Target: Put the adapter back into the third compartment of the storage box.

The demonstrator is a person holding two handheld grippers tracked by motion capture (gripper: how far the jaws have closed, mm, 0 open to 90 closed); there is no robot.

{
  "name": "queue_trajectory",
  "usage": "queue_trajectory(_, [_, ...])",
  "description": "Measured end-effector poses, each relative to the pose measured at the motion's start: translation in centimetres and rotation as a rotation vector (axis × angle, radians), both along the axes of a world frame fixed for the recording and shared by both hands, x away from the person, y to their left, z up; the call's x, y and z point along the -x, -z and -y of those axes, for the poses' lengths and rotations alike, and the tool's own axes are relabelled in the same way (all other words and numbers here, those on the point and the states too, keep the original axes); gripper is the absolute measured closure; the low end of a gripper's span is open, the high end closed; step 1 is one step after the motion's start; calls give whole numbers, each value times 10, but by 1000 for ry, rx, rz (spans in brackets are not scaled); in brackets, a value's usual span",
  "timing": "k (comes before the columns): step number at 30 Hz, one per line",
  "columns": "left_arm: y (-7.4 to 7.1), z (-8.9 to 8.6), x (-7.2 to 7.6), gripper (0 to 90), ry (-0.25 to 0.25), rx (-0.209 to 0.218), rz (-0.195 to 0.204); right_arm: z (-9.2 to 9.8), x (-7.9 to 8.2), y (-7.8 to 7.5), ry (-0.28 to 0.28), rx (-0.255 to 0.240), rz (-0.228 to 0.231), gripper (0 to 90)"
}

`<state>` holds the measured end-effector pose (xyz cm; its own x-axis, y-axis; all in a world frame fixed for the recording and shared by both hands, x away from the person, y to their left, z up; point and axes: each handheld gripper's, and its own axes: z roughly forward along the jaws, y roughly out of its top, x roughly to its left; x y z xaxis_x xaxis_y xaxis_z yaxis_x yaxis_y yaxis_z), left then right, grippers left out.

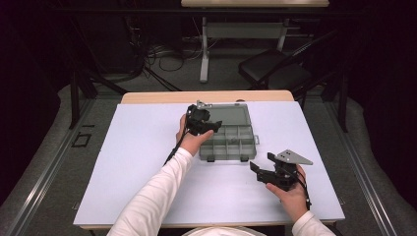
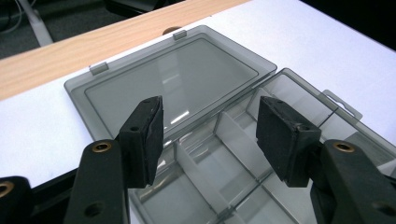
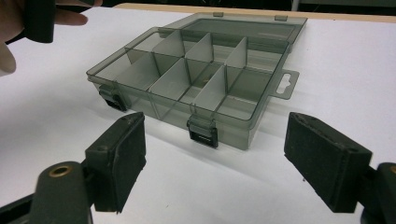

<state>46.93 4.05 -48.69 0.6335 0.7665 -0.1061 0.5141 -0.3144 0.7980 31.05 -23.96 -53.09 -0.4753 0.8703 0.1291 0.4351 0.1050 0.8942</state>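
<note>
The left tongs [image 1: 209, 125] are seen in the high view held over the left rear part of the smoky grey compartment box [image 1: 228, 142], with the hand [image 1: 193, 140] just behind them. In the left gripper view the left tongs [image 2: 210, 135] are spread, and nothing is pinched between the pads; directly below and ahead of them lie the divided compartments [image 2: 233, 154] of the box, and beyond the tips the opened lid [image 2: 173, 79] is laid back flat on the table [image 2: 42, 126].

The right tongs [image 1: 260, 169] are held low over the white table surface [image 1: 142, 147], well to the right of the left tongs and on the near side of the box, apart from it. In the right gripper view the right tongs [image 3: 215, 163] are spread wide with only bare table between the pads. Straight ahead of their tips the box [image 3: 196, 84] is seen with its two dark front latches [image 3: 203, 133] turned toward them; the nearer latch is lined up roughly between the two pads. A hanging tab [image 3: 286, 84] is seen at the box's side, ahead of the right-hand pad. Part of the other hand and its tool is seen at the upper left corner of that view.

A dark chair [image 1: 275, 69] and a table leg [image 1: 204, 54] are seen on the floor far beyond both tongs.
</note>
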Motion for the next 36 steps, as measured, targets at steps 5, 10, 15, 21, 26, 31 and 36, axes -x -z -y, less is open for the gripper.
queue_trajectory(5, [2, -11, 2, 429, -13, 42, -9, 0, -1, 1, 1, 3, -1, 205])
queue_trajectory(10, [3, -17, 5, 431, -3, 21, -21, -1, -1, 1, 1, 4, -1, 205])
queue_trajectory(15, [3, -22, 12, 430, 10, 34, -7, -1, -2, 2, 3, 1, 0, 205])
queue_trajectory(21, [8, -26, 16, 427, 41, 1, 1, -1, -2, 2, 2, 11, -5, 205])
queue_trajectory(26, [13, -28, 18, 419, 51, 13, -19, -2, -2, 2, 3, 12, -11, 205])
queue_trajectory(31, [16, -29, 21, 401, 62, -6, -27, -1, -3, 2, 1, 11, -9, 205])
queue_trajectory(36, [18, -32, 24, 385, 66, -35, -45, 0, -1, 1, 1, 8, -5, 205])
